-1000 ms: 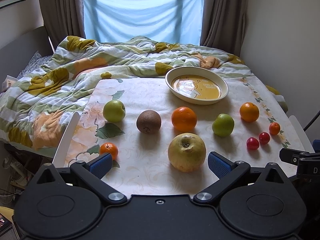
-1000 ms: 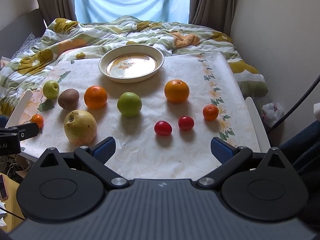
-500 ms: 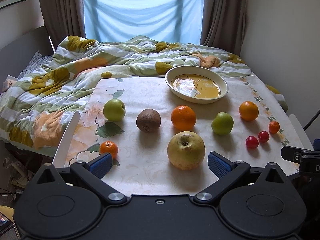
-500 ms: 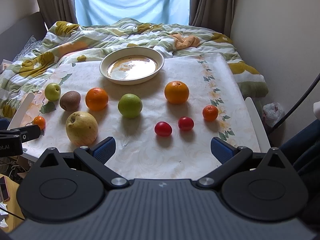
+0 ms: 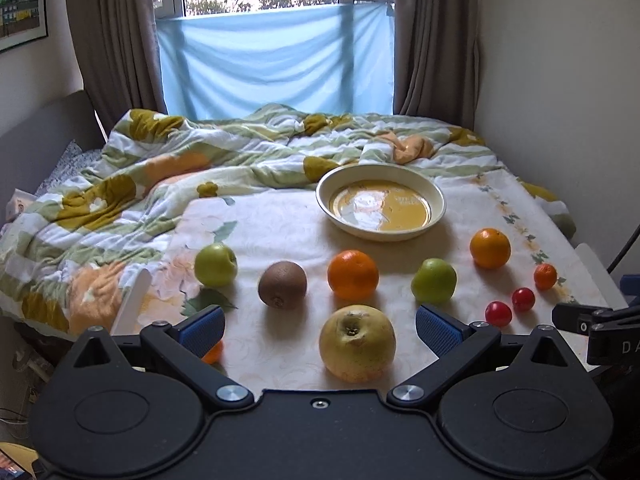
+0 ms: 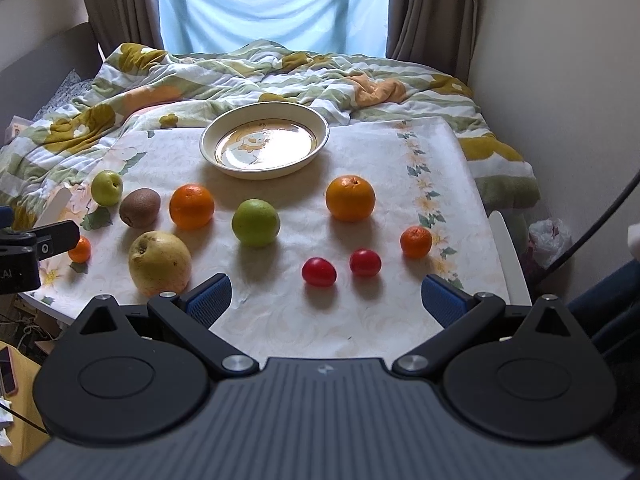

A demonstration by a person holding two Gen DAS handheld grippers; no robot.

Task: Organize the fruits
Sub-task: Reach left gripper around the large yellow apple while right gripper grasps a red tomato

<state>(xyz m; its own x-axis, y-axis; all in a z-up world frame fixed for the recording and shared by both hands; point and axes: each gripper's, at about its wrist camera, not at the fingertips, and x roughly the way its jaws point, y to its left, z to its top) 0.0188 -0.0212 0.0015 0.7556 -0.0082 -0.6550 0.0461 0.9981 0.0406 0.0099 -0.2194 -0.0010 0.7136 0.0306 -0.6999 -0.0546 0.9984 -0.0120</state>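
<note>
Fruits lie spread on a floral table (image 5: 280, 220). A big yellow pear (image 5: 357, 343) sits between the open fingers of my left gripper (image 5: 320, 328), untouched. Behind it are a kiwi (image 5: 282, 284), two oranges (image 5: 353, 275) (image 5: 490, 248), two green apples (image 5: 215, 265) (image 5: 433, 281), two red tomatoes (image 6: 318, 271) (image 6: 365, 263) and two small tangerines (image 6: 416, 241) (image 6: 79, 249). An empty cream bowl (image 6: 264, 146) stands at the back. My right gripper (image 6: 326, 300) is open and empty, just short of the tomatoes.
A rumpled floral quilt (image 5: 160, 168) covers the bed behind and left of the table. A wall (image 6: 560, 80) runs along the right. A white plastic bag (image 6: 550, 240) lies on the floor at the right. Curtains and a window are at the back.
Both grippers have moved slightly forward and tilted up; the fruits have not moved. The left gripper's finger now partly hides the left tangerine.
</note>
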